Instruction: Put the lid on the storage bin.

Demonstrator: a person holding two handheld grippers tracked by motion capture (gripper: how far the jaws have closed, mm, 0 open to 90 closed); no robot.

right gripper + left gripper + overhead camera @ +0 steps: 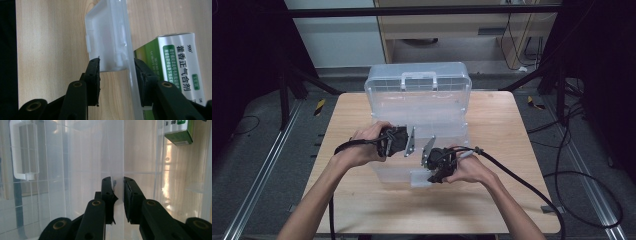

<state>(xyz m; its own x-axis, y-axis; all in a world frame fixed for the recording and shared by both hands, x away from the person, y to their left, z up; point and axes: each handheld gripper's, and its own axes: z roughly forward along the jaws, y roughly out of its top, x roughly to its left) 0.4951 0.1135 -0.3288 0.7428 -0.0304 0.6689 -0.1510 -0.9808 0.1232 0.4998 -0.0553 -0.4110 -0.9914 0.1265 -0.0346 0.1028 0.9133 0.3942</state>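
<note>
L gripper [411,141], held over clear storage box [422,107] on desk [362,200]: jaws nearly together, straddling a thin upright plastic wall [115,157] of the box; cannot tell if truly clamped or just close. Wall runs straight ahead betw. the jaws, long axis along their line. White handle [23,150] of the raised lid off to the left of the jaws, green-white carton [180,131] up and to the right, behind the plastic. R gripper [428,159] at box's near edge: jaws apart, front latch [106,37] and box rim between them, latch nearer the left jaw, carton just past the right jaw inside box. Latch lies dead ahead, long axis along the jaws; R gripper nearer to it, so prob. only needs closing.
</note>
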